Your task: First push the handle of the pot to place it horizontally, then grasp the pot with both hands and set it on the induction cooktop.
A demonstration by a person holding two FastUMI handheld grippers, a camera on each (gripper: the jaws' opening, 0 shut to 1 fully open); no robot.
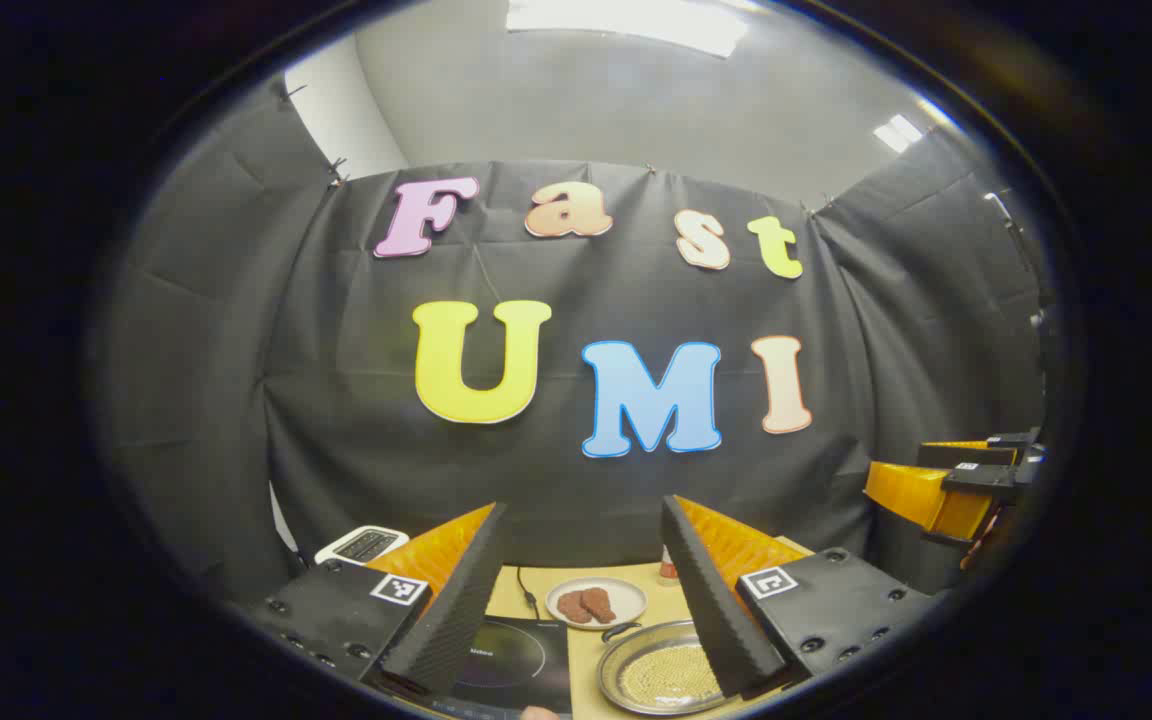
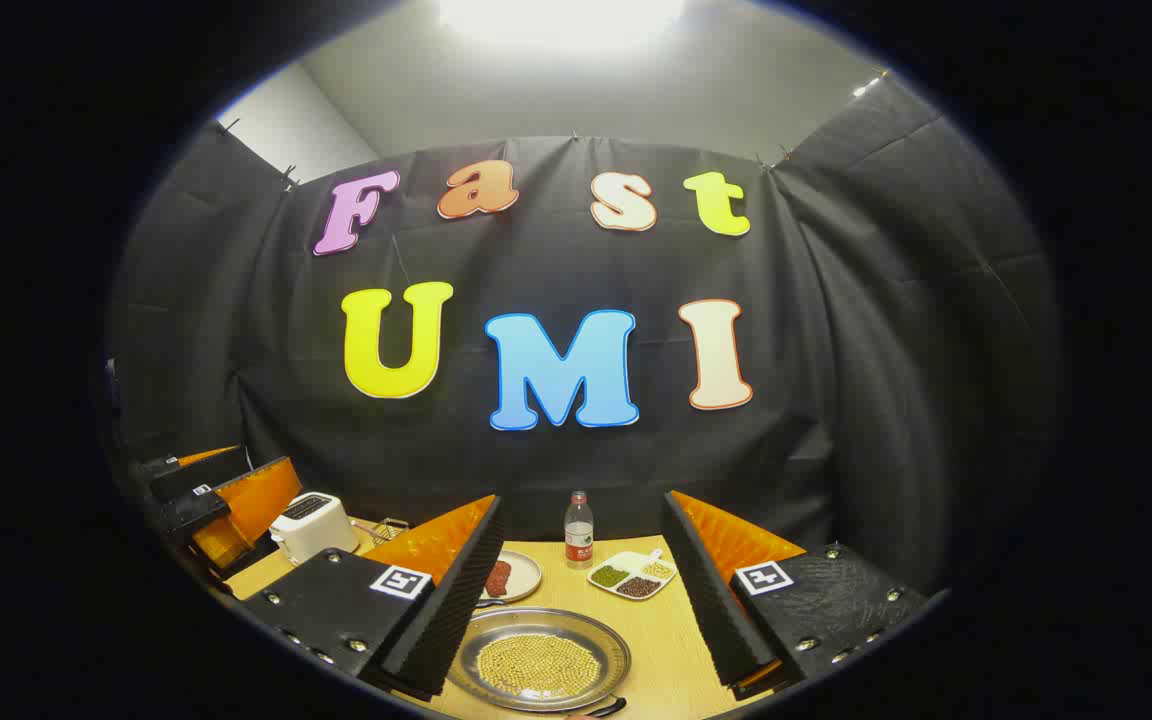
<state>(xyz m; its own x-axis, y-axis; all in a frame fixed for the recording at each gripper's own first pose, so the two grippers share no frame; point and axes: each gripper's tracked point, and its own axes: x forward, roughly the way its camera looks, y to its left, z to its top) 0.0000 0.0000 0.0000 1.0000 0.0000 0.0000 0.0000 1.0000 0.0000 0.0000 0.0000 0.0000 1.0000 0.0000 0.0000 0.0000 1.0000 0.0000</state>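
Both the left gripper (image 1: 584,590) and right gripper (image 2: 581,590) are hovering wide apart above the pot (image 2: 539,660) sitting near the table's (image 2: 671,650) front edge.

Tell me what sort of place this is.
Likely a mock kitchen staged in a cloth-walled booth: a black induction cooktop, a round metal pot of yellow beans and a white toaster sit on a light wooden table.
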